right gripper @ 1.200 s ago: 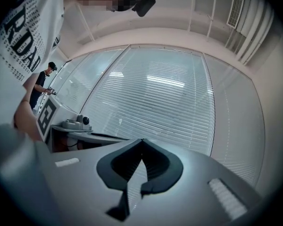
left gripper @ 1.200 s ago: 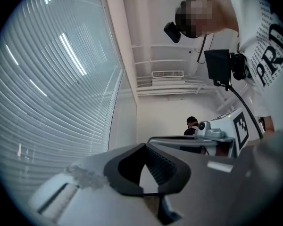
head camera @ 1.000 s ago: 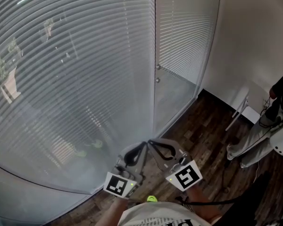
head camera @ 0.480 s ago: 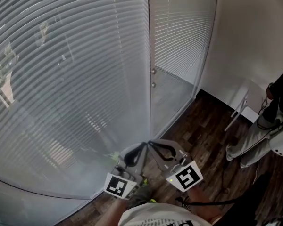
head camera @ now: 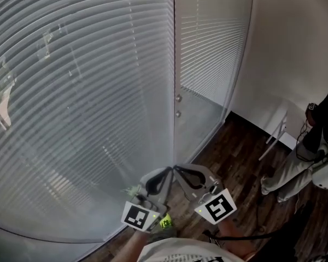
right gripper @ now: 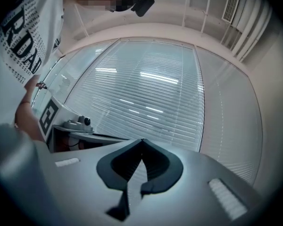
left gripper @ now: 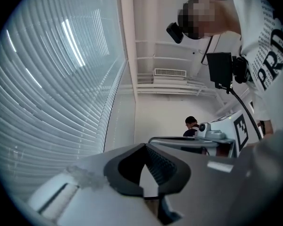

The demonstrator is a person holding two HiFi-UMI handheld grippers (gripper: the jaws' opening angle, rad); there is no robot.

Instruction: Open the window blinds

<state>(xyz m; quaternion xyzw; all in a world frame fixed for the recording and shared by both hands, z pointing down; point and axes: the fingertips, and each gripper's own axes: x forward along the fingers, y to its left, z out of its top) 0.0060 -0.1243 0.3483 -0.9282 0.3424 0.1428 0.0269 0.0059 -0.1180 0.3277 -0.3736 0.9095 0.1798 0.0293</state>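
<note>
Currently left claw [head camera: 167, 171] and right claw [head camera: 177, 171] shut, empty, held together low. White slatted window blinds [head camera: 82, 91] closed, far left behind glass. Small round knobs [head camera: 178, 106] on frame probably control; one claw to be widened beforehand.

Dark wood-plank floor [head camera: 235, 152] carries a white slanted stand [head camera: 274, 132] near the wall.

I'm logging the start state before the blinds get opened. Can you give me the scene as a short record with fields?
blinds: lowered across both panes
left gripper: jaws together, nothing between them
right gripper: jaws together, nothing between them
contact: neither gripper touches the blinds
knobs: two on the frame between panes
floor: dark wood
</note>
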